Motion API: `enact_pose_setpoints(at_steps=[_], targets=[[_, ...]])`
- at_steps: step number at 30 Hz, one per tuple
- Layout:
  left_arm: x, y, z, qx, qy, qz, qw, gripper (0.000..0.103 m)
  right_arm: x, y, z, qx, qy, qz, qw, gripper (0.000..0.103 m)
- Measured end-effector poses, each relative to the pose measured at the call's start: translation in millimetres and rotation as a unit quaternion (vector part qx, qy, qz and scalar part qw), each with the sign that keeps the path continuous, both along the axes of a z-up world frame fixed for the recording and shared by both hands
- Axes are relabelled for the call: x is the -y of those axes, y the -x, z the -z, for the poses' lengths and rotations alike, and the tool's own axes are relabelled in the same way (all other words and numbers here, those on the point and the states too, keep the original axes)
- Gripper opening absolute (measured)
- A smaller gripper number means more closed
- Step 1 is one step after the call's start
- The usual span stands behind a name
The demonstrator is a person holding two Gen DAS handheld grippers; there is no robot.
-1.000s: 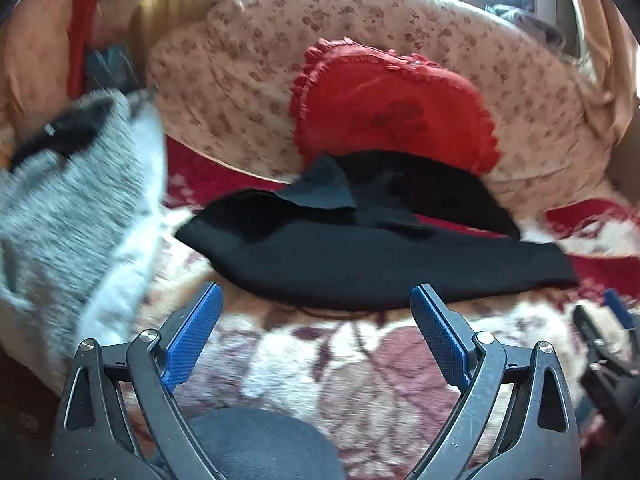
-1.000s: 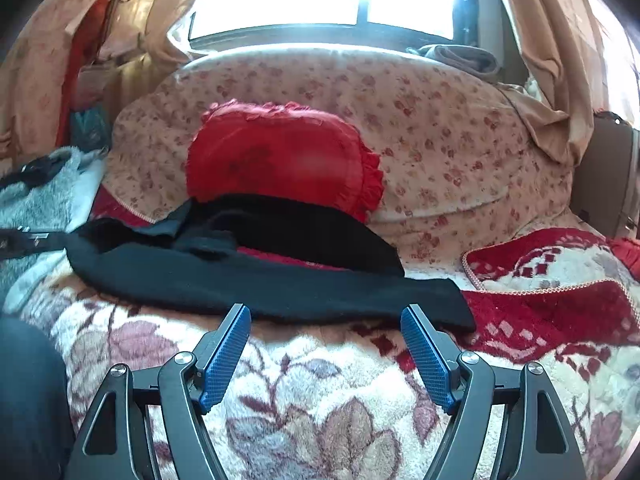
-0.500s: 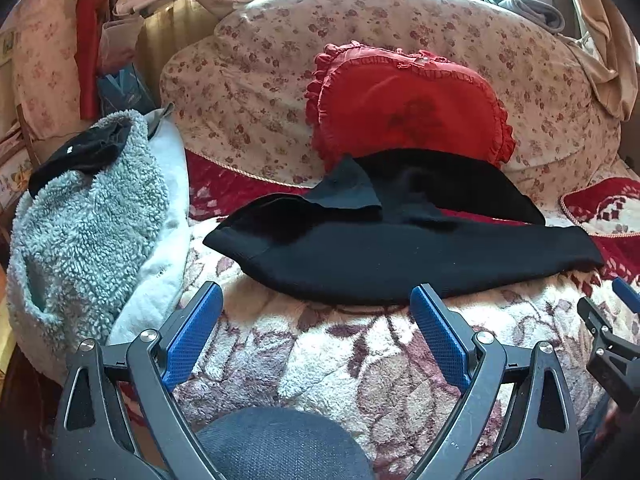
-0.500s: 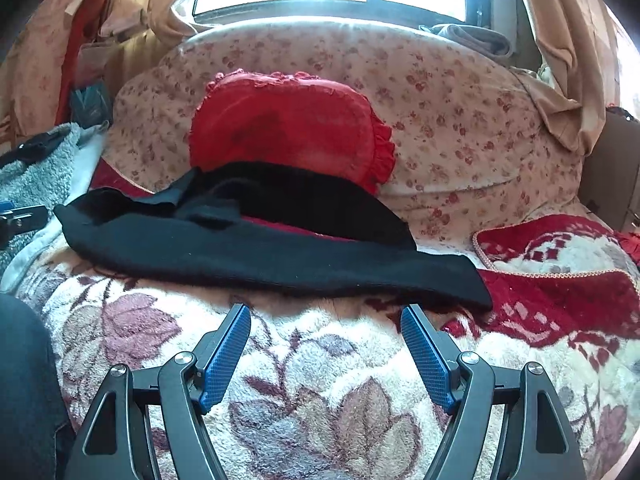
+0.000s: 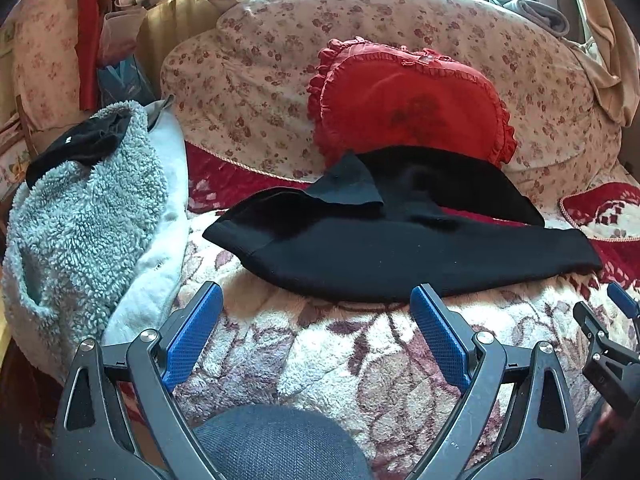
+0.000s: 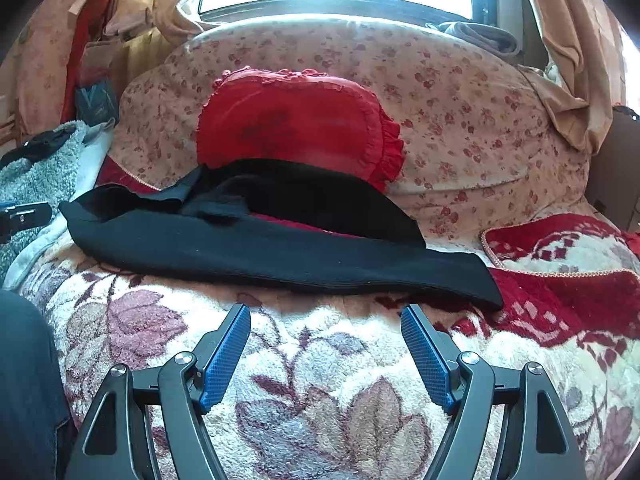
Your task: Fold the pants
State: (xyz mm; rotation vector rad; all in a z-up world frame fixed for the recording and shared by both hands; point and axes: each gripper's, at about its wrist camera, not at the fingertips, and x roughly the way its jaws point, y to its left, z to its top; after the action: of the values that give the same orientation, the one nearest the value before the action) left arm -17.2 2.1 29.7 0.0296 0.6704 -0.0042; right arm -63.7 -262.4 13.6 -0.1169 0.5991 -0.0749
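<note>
Black pants (image 5: 380, 252) lie across a floral blanket (image 5: 360, 352) on a sofa, waistband to the left, one leg stretched right, the other leg bent back against a red cushion (image 5: 412, 104). They also show in the right wrist view (image 6: 280, 248). My left gripper (image 5: 316, 300) is open and empty, just short of the pants' near edge. My right gripper (image 6: 326, 320) is open and empty, close to the near edge of the leg. The right gripper also shows at the left wrist view's right edge (image 5: 612, 320).
A grey fleece garment (image 5: 80, 216) with a black item on top lies at the left. The floral sofa back (image 6: 460, 112) rises behind. A red patterned blanket (image 6: 560, 272) covers the right side. A dark knee (image 5: 280, 444) sits at the near edge.
Both grippers have moved slightly forward toward the pants. The left view has swung right and steadied. Both stay open; the pants have not moved.
</note>
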Motion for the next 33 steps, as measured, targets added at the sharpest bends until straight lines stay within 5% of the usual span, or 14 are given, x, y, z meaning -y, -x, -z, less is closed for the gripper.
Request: enact_pose_setpoints(at_steps=[33], targets=[[-11, -4, -2, -0.014, 0.017, -0.005, 0.9997, 0.095, 5, -1, 2, -0.006, -0.004, 0.011, 1.000, 0.076]])
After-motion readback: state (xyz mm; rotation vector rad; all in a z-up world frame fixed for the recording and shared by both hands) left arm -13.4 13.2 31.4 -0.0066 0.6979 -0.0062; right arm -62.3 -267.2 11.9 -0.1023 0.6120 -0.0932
